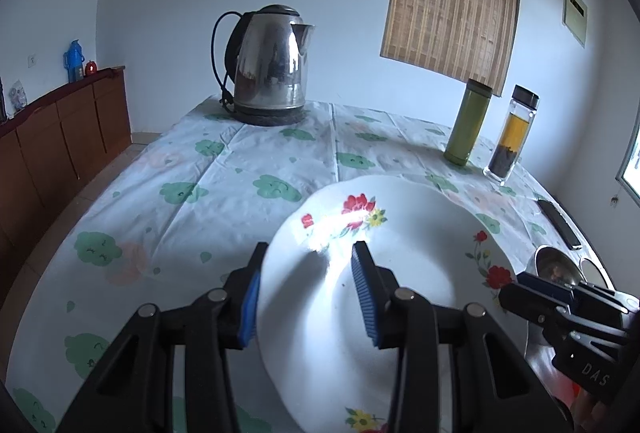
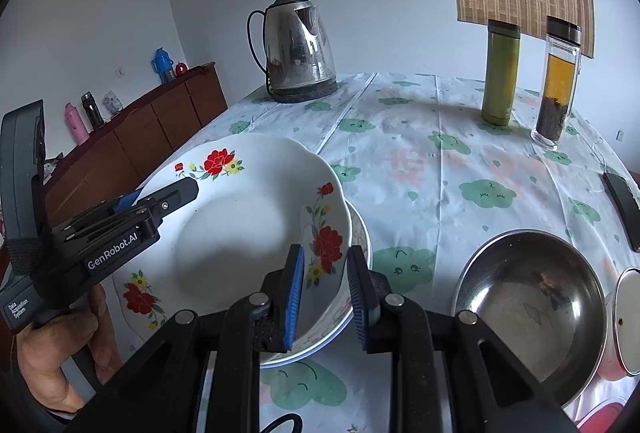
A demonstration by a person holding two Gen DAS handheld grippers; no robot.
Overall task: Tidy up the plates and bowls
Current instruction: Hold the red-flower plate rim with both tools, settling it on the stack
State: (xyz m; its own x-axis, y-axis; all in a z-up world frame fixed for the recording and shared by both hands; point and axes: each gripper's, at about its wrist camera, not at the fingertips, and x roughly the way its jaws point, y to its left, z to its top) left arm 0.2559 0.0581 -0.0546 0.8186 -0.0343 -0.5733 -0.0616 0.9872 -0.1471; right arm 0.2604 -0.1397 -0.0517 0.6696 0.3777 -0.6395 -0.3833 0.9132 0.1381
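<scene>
The left gripper [image 1: 306,287], angled downward over the table [image 1: 224,169], has its blue-padded jaws clamped on the near left rim of a white flowered plate [image 1: 400,273], one pad outside the rim and one inside. The right gripper [image 2: 326,297], also tilted down, is closed on the opposite rim of the same plate, and its left pad lies inside the dish while the right pad sits outside, between the plate and a blue-rimmed bowl [image 2: 360,233] that rests directly beneath it on the table. The plate is tilted, held between the two grippers above that bowl. The right wrist view shows what the left does not: the person's left hand [image 2: 60,345] wrapped around the handle of the left gripper at the lower left, the bowl under the plate, the full basin of a steel bowl [image 2: 532,305] just to the right, and the edge of a white dish [image 2: 628,321] beside it. The left wrist view shows only a sliver of the steel bowl behind the right gripper's black body. Both views share a steel kettle [image 1: 272,65] at the far end of the table, a green flask [image 1: 466,123] and a clear tea bottle [image 1: 510,135] standing near each other, a dark phone [image 1: 560,225] at the right edge, and a wooden sideboard [image 1: 60,137] along the left wall.
</scene>
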